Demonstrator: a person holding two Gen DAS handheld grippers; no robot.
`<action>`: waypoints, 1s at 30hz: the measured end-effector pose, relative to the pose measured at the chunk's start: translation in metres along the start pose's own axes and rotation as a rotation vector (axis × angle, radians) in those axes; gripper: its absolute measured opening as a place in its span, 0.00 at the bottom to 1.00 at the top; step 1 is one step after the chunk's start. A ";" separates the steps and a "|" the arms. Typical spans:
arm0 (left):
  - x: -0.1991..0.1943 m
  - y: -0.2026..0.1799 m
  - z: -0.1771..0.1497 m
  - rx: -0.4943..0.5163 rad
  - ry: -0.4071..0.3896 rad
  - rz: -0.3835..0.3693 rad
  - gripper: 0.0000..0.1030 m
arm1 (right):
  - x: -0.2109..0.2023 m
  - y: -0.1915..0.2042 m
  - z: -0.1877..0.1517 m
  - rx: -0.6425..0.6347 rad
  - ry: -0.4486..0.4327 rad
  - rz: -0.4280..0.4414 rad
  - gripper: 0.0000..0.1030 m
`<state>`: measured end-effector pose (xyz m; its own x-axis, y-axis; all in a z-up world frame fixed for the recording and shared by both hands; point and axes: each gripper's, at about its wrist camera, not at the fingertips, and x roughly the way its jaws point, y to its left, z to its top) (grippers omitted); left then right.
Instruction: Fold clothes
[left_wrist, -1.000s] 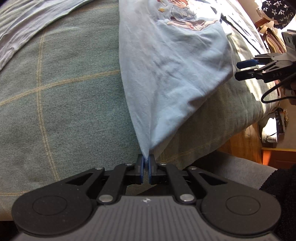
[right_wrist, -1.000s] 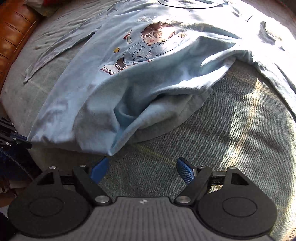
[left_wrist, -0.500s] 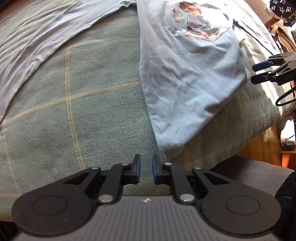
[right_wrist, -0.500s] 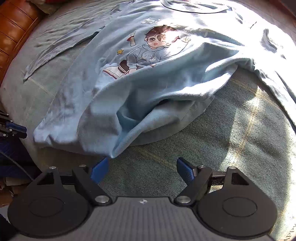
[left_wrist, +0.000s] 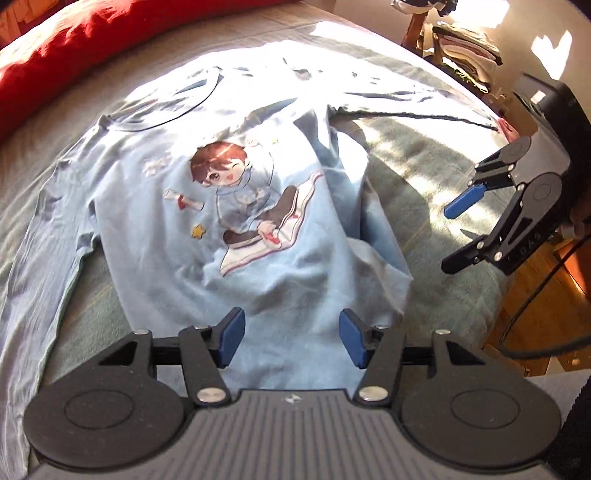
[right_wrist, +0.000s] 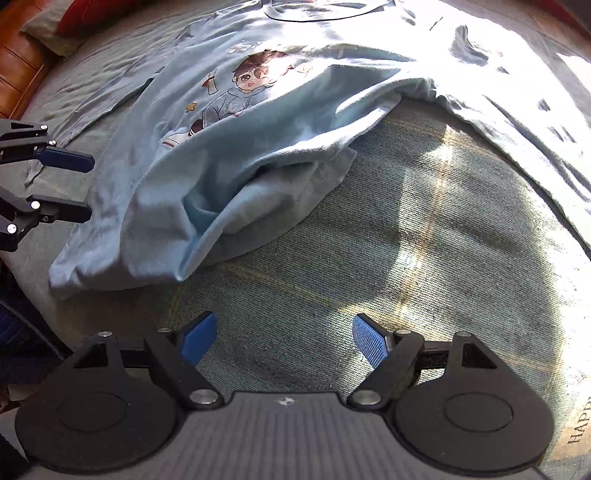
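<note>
Shirt (left_wrist: 229, 206) before both gaping tongs (left_wrist: 291, 338)

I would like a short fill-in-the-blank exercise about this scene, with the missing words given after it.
1. The shirt is light ____ in colour.
2. The fingers of the left gripper are ____, holding nothing.
3. The small star printed on the shirt is ____.
4. The right gripper hangs over the green ____, not over the shirt.

Missing words: blue; open; yellow; blanket
</note>
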<state>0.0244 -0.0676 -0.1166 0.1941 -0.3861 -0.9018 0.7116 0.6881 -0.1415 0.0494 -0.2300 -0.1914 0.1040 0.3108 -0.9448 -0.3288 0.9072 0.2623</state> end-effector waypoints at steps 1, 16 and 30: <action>0.004 -0.006 0.011 0.015 -0.017 -0.022 0.57 | -0.001 -0.003 -0.004 0.010 -0.004 -0.004 0.81; 0.094 -0.070 0.056 0.209 0.111 -0.061 0.55 | -0.011 -0.035 -0.047 0.167 -0.065 -0.015 0.81; 0.079 -0.018 0.056 0.070 0.091 0.045 0.28 | -0.023 -0.031 -0.035 0.115 -0.162 0.076 0.81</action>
<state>0.0647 -0.1456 -0.1626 0.1667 -0.2965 -0.9404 0.7498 0.6575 -0.0744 0.0239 -0.2750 -0.1849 0.2353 0.4125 -0.8800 -0.2329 0.9030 0.3610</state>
